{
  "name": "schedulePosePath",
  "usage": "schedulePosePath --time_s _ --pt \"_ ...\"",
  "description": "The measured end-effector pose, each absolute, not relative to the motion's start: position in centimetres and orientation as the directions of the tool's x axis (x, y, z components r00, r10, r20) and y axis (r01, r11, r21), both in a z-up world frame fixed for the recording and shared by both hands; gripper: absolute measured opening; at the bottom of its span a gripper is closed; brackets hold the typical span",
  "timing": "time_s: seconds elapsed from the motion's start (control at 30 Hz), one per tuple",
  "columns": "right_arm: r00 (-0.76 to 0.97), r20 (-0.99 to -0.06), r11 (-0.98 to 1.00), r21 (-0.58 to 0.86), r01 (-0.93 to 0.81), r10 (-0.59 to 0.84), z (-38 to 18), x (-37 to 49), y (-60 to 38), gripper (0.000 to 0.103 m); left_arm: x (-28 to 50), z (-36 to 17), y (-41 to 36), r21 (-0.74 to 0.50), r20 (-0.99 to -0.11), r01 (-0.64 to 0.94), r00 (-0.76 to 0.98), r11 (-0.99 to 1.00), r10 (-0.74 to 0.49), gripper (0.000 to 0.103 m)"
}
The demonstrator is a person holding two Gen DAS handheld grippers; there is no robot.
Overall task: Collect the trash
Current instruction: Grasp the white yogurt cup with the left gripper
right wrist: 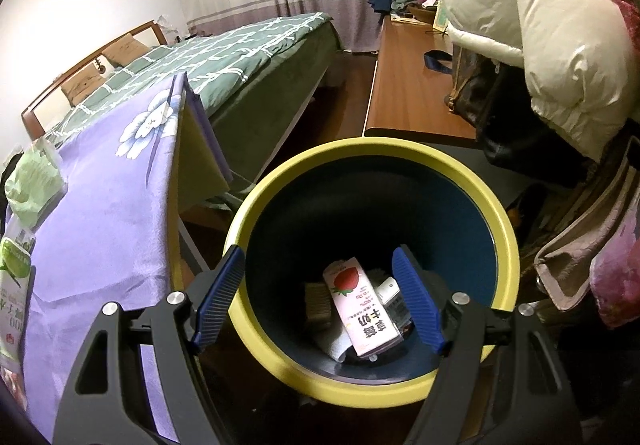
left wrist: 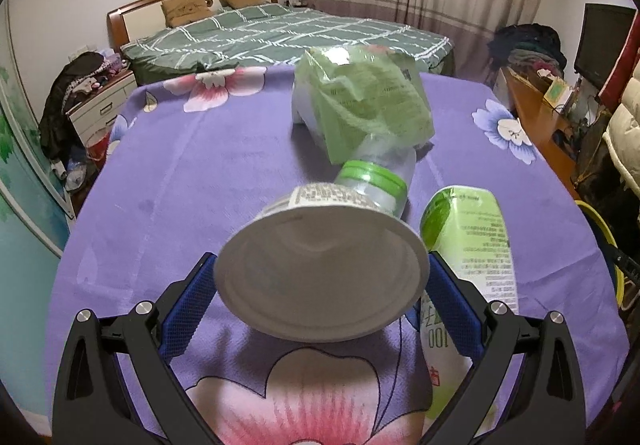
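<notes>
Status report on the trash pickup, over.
Left tongs shut on white paper cup. Right tongs open, empty, over yellow-rimmed bin. Crushed clear plastic bottle and green carton on purple cloth.

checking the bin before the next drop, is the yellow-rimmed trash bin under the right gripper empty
No, the yellow-rimmed dark blue trash bin already holds a pink strawberry milk carton and other scraps at its bottom.

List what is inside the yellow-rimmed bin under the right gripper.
Inside the bin lie a strawberry milk carton, a brown item and a white item. Whatever lies under the carton is hidden.
</notes>
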State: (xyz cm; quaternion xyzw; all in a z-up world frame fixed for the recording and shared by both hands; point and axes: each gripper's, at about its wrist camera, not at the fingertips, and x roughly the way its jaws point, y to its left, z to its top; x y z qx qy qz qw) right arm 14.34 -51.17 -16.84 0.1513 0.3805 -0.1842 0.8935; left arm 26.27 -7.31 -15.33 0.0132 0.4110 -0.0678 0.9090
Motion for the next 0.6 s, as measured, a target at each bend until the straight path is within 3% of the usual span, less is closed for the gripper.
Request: schedulePosePath --time_s 0.07,0.3,0.6 --pt "0.644 -0.736 0.886 0.138 0.442 -0.207 -16.9 14.2 -51.3 0.072 26.4 -15.6 -7.3 -0.037 -0.753 0.135 0.648 0.990 -0.116 0.093" --pt "0.659 -0.723 0.886 0.148 0.439 -0.207 -16.3 13.6 -51.3 0.072 25.7 -15.0 -6.8 -0.038 -0.742 0.138 0.659 0.990 -0.120 0.093" --pt "0.685 -0.697 0.879 0.169 0.445 -0.213 -15.4 11.1 -51.8 0.072 22.4 -9.7 -8.6 -0.033 -0.679 0.205 0.713 0.978 -0.172 0.093"
